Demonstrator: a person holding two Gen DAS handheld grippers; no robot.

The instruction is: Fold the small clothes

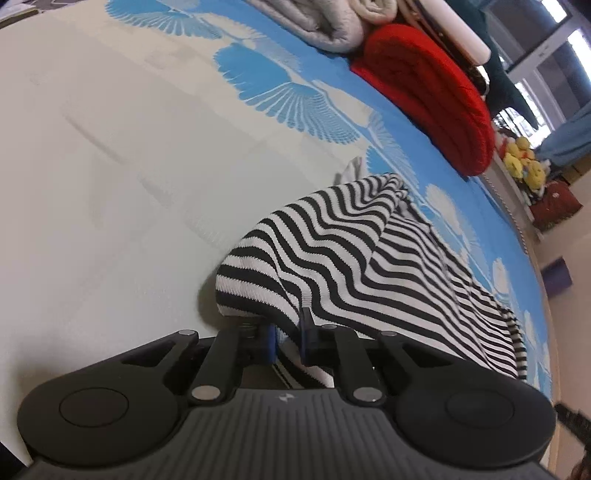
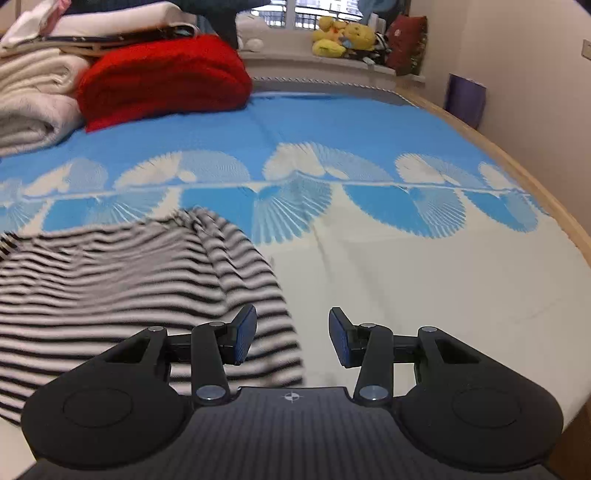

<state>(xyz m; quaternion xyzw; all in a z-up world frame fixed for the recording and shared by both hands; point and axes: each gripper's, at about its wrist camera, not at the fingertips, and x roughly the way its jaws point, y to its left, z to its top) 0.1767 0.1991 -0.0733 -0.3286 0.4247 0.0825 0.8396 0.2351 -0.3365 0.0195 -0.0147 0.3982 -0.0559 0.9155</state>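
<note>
A black-and-white striped garment (image 1: 351,258) lies on a bed with a blue and white fan-patterned cover (image 1: 110,166). My left gripper (image 1: 287,338) is shut on the near edge of that garment, its blue pads pinching the cloth, which rises in a raised fold just beyond the fingers. In the right wrist view the same striped garment (image 2: 129,295) spreads across the left half of the frame. My right gripper (image 2: 292,336) stands open over the garment's right edge; its left pad sits above the cloth, its right pad above the bare cover (image 2: 443,277), nothing pressed between them.
Folded clothes are stacked at the far side of the bed: a red knit (image 2: 162,77) and cream and grey pieces (image 2: 33,107). Yellow plush toys (image 2: 340,35) sit on a window sill. The bed's wooden edge (image 2: 517,162) runs along the right, with a purple box (image 2: 465,98) beyond.
</note>
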